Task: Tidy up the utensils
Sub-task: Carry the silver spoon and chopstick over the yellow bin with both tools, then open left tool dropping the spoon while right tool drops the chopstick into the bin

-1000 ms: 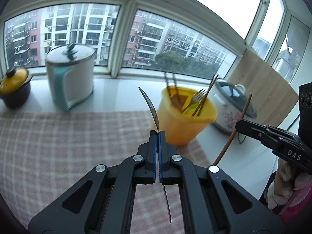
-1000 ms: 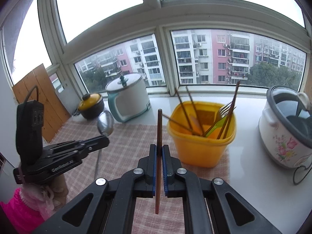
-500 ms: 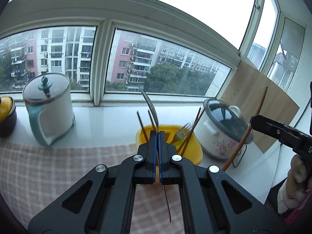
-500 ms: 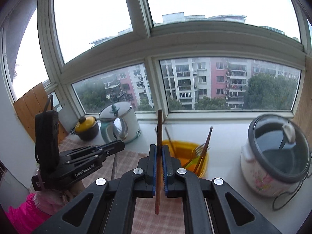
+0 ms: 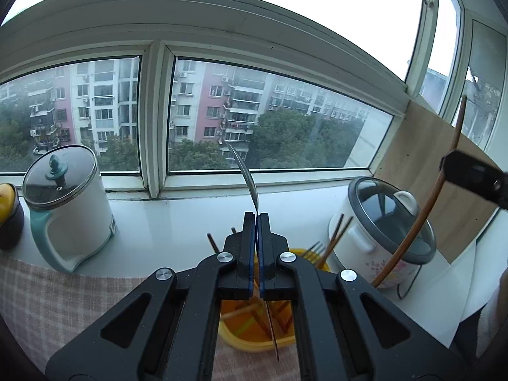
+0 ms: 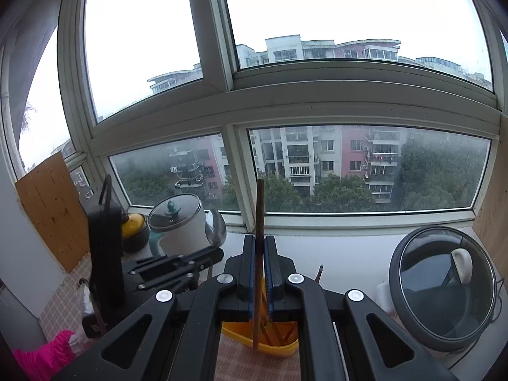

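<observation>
My left gripper (image 5: pixel 257 219) is shut on a metal spoon (image 5: pixel 247 171), seen edge-on, bowl up and handle hanging down. Under it stands the yellow bucket (image 5: pixel 250 341), largely hidden by the jaws, holding several chopsticks and a fork (image 5: pixel 312 247). My right gripper (image 6: pixel 259 241) is shut on a brown chopstick (image 6: pixel 260 203) that stands upright over the same bucket (image 6: pixel 279 346). In the right wrist view the left gripper (image 6: pixel 219 254) shows at left with the spoon's bowl (image 6: pixel 216 227) above it. At the right edge of the left wrist view the right gripper (image 5: pixel 444 162) holds the slanting chopstick (image 5: pixel 422 216).
A rice cooker (image 5: pixel 387 222) with a glass lid stands right of the bucket. A white kettle (image 5: pixel 66 203) and a yellow-lidded pot (image 5: pixel 6 209) sit at the left on the sill. A checked cloth (image 5: pixel 47 301) covers the counter. Wooden boards (image 5: pixel 428 165) lean at the window ends.
Both grippers have risen and come forward over the yellow bucket, which has slid down under the jaws. The spoon and the chopstick stay gripped as before.
</observation>
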A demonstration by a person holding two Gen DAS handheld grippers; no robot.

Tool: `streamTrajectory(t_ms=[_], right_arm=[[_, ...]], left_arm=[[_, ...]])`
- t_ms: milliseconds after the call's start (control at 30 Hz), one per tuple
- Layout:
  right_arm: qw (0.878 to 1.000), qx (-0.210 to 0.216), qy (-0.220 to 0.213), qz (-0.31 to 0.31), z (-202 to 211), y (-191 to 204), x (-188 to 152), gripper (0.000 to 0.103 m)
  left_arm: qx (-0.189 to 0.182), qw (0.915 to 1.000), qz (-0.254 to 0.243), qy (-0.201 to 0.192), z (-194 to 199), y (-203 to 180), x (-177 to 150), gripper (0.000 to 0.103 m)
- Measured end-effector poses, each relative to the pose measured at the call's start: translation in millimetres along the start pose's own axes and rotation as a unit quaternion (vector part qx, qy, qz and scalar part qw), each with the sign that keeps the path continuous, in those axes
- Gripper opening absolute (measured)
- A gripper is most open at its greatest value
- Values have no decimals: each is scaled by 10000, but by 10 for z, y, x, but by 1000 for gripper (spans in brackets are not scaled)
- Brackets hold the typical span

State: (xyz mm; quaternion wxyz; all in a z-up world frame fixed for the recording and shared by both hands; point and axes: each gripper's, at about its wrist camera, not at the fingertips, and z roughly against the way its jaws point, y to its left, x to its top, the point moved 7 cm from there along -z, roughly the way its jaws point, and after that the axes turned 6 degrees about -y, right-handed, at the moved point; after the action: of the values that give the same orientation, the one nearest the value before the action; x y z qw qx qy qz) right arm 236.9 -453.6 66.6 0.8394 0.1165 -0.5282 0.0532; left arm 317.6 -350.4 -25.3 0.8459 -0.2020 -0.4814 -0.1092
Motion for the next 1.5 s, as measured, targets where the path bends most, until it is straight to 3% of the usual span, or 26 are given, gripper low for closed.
streamTrajectory(t_ms=[167,367,900,967,1033,1200,1333,1400,1500], right_arm=[[9999,-117,-55,57,-114,-87,61,3],[9996,-227,130,53,-296,-212,-89,3],[9973,-200,707,-46,-528,-329,-608,3],[9968,-216,762,-76,-525,-351,-656,6],[9966,-230,790,-106,-531,-365,-677,21],[9961,-274,824,-176,-495,-381,-729,26],[9960,-314,805,-219,-442,-373,-752,29],[9961,-328,791,-232,-419,-352,-754,30],[9961,-380,756,-231,-353,-327,-771,39]], left_arm=[[191,9998,-45,20,-170,4,-27,0],[258,9996,-35,124,-318,31,-134,0],[126,9992,-154,339,-336,-8,-305,0],[71,9991,-163,394,-321,-18,-321,0],[68,9990,-187,412,-296,-24,-337,0],[37,9988,-202,452,-218,-23,-369,2],[24,9988,-196,448,-143,-10,-376,21],[25,9990,-200,409,-84,-3,-371,23],[29,9991,-212,373,9,11,-368,27]])
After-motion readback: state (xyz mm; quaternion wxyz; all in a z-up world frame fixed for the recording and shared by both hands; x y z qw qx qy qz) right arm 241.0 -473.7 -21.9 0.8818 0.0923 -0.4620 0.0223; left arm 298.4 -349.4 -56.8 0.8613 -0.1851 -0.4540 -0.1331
